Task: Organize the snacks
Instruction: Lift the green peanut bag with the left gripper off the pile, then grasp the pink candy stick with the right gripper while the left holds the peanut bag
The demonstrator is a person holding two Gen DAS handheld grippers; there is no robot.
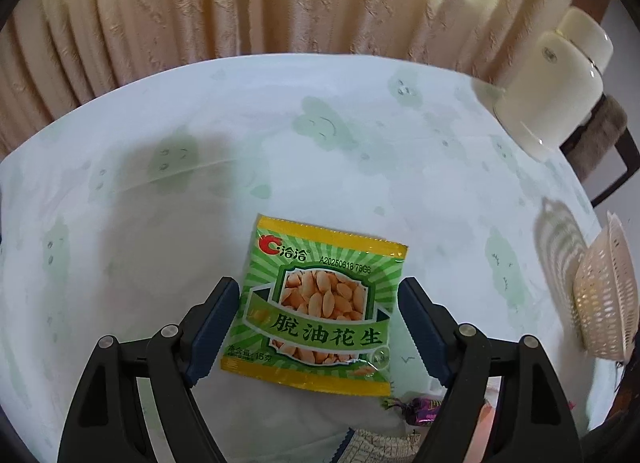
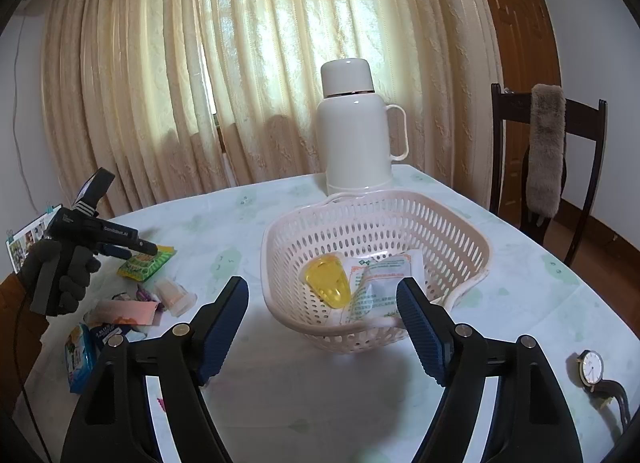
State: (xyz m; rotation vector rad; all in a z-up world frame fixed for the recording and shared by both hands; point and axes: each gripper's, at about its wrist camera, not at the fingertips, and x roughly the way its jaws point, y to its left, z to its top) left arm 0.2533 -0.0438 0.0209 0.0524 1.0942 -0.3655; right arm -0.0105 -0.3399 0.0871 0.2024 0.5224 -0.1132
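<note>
Peanut packet [image 1: 316, 311] lies flat between the spread left hand-held gripper [image 1: 318, 299] fingers.

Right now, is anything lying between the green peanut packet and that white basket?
In the left wrist view, only bare tablecloth shows between the peanut packet and the basket.

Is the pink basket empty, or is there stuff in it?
Not empty. The pink basket holds a yellow jelly cup and a white packet. The green peanut packet lies outside on the table.
</note>
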